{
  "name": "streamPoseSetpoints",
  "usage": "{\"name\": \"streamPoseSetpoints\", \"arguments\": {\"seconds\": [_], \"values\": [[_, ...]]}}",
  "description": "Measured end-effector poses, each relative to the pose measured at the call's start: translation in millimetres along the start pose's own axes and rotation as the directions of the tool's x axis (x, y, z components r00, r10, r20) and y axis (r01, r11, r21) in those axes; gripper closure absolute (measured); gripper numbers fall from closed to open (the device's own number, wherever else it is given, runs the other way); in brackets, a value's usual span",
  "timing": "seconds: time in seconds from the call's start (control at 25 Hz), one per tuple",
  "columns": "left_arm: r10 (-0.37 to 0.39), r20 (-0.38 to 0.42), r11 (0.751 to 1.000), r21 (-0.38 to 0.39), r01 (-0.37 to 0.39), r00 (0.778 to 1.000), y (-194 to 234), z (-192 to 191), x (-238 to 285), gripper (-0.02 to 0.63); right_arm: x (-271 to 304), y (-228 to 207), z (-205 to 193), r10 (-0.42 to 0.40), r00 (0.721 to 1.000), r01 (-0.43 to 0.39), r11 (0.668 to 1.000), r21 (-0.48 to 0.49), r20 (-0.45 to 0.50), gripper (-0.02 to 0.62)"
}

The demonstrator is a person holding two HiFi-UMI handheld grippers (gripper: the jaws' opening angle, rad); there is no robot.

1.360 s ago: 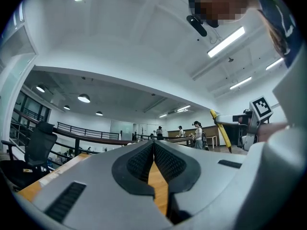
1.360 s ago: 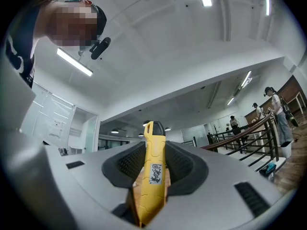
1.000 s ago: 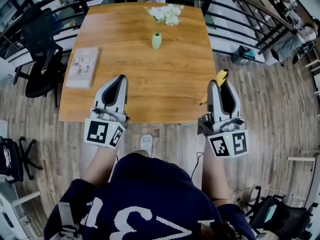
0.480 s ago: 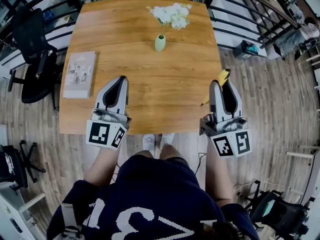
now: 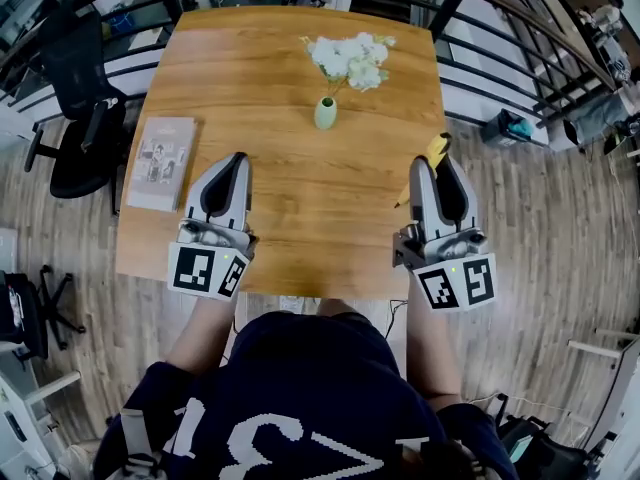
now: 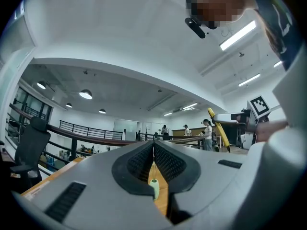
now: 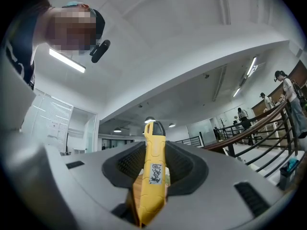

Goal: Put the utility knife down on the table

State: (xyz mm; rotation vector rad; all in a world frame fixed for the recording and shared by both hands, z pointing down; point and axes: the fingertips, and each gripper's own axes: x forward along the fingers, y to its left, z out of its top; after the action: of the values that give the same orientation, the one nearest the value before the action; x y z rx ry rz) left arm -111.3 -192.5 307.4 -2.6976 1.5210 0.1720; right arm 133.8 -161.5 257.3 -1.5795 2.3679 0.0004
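Note:
A yellow utility knife [image 5: 437, 148] sticks forward out of my right gripper [image 5: 438, 164], which is shut on it above the right part of the wooden table [image 5: 300, 203]. In the right gripper view the knife [image 7: 153, 176] stands upright between the dark pads, its black tip above the right gripper [image 7: 154, 150]. My left gripper [image 5: 236, 160] hovers over the table's left part, shut with nothing in it. In the left gripper view the tips of the left gripper [image 6: 153, 144] meet, and the knife [image 6: 218, 133] shows far right.
A small green vase [image 5: 325, 114] with white flowers [image 5: 350, 58] stands mid-table, ahead of both grippers. A book [image 5: 160, 163] lies near the left edge. A black chair [image 5: 85, 108] is left of the table. A railing [image 5: 500, 38] runs behind.
The person has stepped up to the table. Both grippers have moved forward and now hang over its near part. The knife is still held.

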Motion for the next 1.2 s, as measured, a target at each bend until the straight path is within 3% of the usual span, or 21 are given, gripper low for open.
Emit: {"name": "streamPoseSetpoints", "arguments": {"seconds": [0.32, 0.48, 0.68, 0.76, 0.96, 1.2], "values": [[0.069, -0.007, 0.998, 0.017, -0.069, 0.998, -9.8, -14.9, 48.9, 0.591, 33.4, -61.7, -22.0, 0.058, 0.998, -0.056, 0.997, 0.043, -0.034, 0.454], [0.094, -0.051, 0.996, 0.013, -0.093, 0.994, -7.9, -36.6, 58.4, 0.591, 46.9, -75.4, -63.3, 0.068, 0.99, -0.057, 0.994, 0.09, -0.124, 0.454], [0.073, -0.103, 0.997, 0.001, -0.073, 0.992, 4.9, -75.3, 77.1, 0.591, 60.7, -85.2, -129.1, 0.041, 0.964, -0.013, 0.994, 0.108, -0.262, 0.454], [0.055, -0.127, 0.998, -0.009, -0.056, 0.99, 8.4, -90.3, 85.1, 0.591, 63.3, -90.0, -166.6, 0.018, 0.938, 0.02, 0.994, 0.108, -0.347, 0.454], [0.02, -0.166, 0.999, -0.035, -0.026, 0.986, 13.4, -113.7, 96.9, 0.591, 64.1, -105.1, -263.5, -0.033, 0.84, 0.089, 0.993, 0.078, -0.541, 0.454], [-0.03, -0.214, 1.0, -0.013, 0.028, 0.976, 12.2, -150.4, 105.0, 0.59, 55.0, -122.5, -355.9, -0.107, 0.693, 0.154, 0.988, 0.002, -0.713, 0.454]]}}
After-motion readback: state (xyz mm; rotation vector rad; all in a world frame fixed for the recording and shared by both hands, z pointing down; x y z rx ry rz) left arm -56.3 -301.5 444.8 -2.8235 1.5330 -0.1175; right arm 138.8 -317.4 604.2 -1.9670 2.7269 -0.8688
